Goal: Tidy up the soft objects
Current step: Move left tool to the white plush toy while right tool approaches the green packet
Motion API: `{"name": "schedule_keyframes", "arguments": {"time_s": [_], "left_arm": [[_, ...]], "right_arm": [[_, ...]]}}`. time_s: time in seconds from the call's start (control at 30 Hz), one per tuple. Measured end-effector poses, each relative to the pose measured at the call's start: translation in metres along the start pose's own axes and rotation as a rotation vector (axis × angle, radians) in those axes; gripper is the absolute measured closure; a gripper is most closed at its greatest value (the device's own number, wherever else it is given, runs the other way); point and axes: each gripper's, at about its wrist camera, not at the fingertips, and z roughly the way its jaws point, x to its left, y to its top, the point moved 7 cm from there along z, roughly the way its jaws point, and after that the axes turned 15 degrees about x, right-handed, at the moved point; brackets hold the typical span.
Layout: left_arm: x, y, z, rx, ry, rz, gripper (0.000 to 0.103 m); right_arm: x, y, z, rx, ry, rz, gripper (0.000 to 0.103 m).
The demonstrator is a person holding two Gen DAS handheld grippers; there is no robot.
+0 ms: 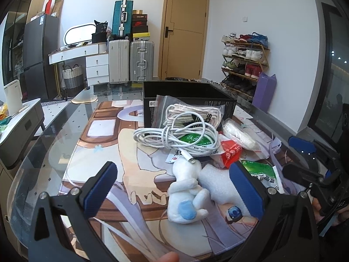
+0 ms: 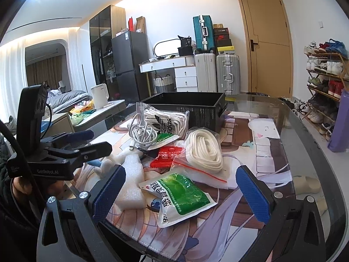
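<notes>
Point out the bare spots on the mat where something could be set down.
Free: the mat's left part, left of the cable coil and plush toy; also its right part, right of the bagged rope. Crowded: the middle, in front of the black box.

Glossy glass table (image 2: 290, 118); matt cloth mat (image 1: 104, 144); fuzzy plush toy (image 1: 185, 194); shiny plastic packet (image 2: 181, 196); porous foam block (image 2: 130, 183).

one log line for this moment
left gripper: open above plush toy | right gripper: open above green packet | black box: empty
</notes>
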Motion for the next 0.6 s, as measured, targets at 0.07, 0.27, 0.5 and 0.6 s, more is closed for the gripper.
{"name": "schedule_keyframes", "arguments": {"time_s": [0.07,0.27,0.5,0.6], "left_arm": [[0.001,-0.001,0.002,0.002,0.002,0.001,0.000],[0.006,-0.003,0.006,0.006,0.019,-0.004,0.000],[0.008,-0.004,0.008,0.012,0.041,-0.002,0.000],[0.011,-0.005,0.009,0.016,0.035,-0.007,0.000]], "right_arm": [[0.000,0.000,-0.001,0.002,-0.001,0.001,0.001],[-0.001,-0.001,0.002,0.027,-0.009,0.001,0.001],[-0.004,-0.006,0.010,0.067,-0.064,-0.011,0.000],[-0.005,-0.008,0.014,0.086,-0.082,-0.019,0.000]]}}
